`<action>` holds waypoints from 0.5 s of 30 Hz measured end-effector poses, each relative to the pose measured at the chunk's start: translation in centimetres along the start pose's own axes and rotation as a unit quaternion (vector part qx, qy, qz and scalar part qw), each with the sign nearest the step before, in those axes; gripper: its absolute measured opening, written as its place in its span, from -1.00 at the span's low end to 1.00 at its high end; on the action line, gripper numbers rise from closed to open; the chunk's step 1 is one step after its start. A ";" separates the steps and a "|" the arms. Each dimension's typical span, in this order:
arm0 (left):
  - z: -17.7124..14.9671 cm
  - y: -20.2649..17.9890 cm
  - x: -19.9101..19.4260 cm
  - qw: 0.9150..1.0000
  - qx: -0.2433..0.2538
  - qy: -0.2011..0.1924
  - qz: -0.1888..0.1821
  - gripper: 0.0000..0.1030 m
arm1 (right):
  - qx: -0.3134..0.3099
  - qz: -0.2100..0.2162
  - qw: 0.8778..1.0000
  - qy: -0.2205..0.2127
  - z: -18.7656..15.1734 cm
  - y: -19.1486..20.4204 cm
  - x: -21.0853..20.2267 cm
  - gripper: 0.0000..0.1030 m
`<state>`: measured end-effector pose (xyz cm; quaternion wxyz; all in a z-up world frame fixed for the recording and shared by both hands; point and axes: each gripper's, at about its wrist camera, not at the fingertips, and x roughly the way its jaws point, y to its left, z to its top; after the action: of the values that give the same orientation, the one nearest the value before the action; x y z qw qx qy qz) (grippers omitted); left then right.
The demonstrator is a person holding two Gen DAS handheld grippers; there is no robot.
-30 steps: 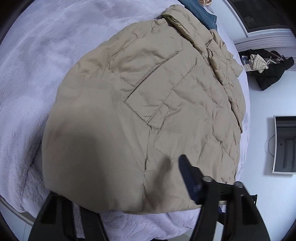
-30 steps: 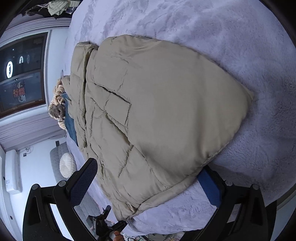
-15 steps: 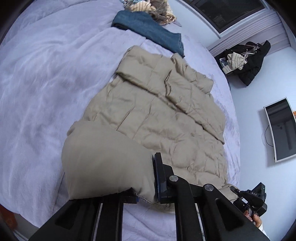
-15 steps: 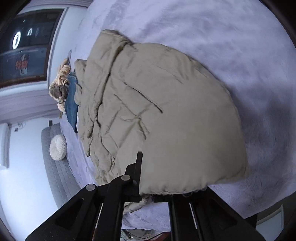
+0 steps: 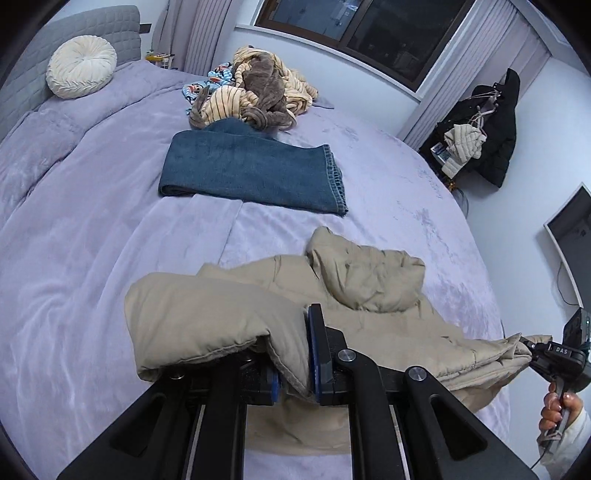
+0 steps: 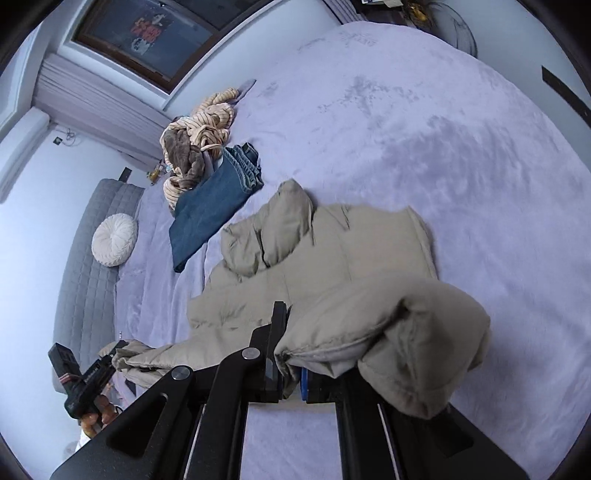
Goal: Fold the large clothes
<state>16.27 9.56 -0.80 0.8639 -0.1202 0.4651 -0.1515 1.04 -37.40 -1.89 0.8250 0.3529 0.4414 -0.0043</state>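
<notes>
From the left wrist we look down and forward along the left tool (image 5: pixel 293 363) across the bed (image 5: pixel 92 229) toward the window wall. Our right wrist view, rolled sideways, faces the same bed over the right tool (image 6: pixel 291 376). Both views share the beige jacket (image 5: pixel 354 284), close up, and the folded jeans (image 6: pixel 210 206) farther off.

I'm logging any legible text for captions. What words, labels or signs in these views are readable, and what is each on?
"DAS": white letters on the black body of the right gripper, which holds the beige jacket.
Red and white sign reflected in the dark window: too blurred to read.
Cartoon-print cloth in the clothes pile: pictures only, no legible words.
</notes>
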 end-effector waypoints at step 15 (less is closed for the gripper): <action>2.0 2.6 20.1 0.995 0.007 0.080 0.066 -0.73 | 0.080 -0.051 0.995 0.018 4.9 -7.0 16.1 -0.88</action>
<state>28.80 4.56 -15.99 0.8331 -0.0706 0.5381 -0.1067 12.22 -40.60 -15.96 0.7847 0.3946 0.4722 -0.0746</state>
